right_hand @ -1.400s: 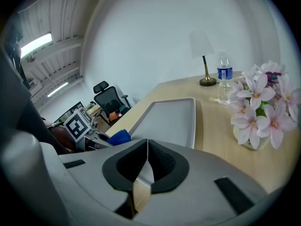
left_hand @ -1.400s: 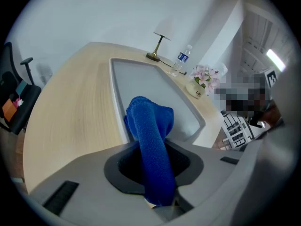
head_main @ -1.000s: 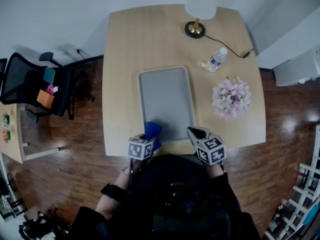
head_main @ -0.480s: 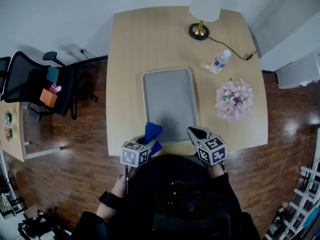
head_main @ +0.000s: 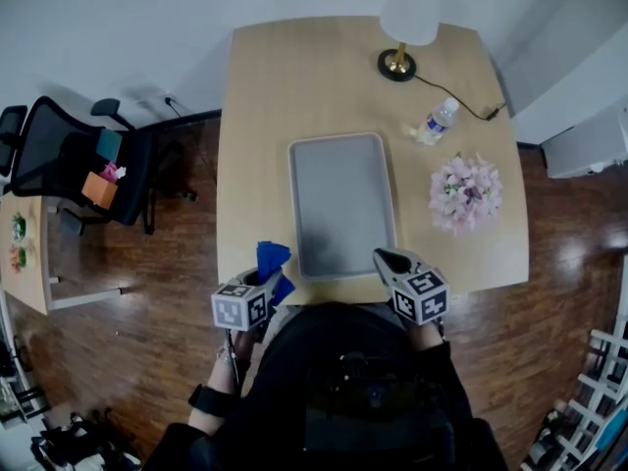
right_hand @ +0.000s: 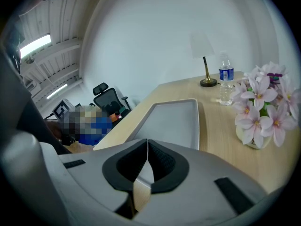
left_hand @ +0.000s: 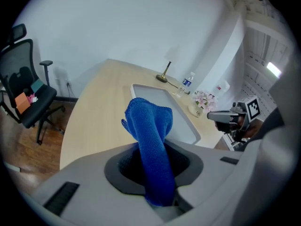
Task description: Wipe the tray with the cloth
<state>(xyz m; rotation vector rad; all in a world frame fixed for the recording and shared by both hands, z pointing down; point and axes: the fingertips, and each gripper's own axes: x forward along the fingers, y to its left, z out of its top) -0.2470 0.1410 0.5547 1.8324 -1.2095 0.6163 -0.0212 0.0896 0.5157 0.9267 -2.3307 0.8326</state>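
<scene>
The grey tray lies empty in the middle of the wooden table. My left gripper is shut on a blue cloth, held above the table's near edge, just left of the tray's near left corner. In the left gripper view the cloth stands up out of the jaws in a bunched roll, in front of the tray. My right gripper hovers at the tray's near right corner. The right gripper view shows its pads pressed together with nothing between them, the tray right ahead.
A table lamp with its cord stands at the far right. A water bottle and a pot of pink flowers sit right of the tray. A black office chair stands on the floor to the left.
My left gripper has lifted and moved left with the cloth, from the tray's near left corner to beside the tray. The right gripper has stayed put.
</scene>
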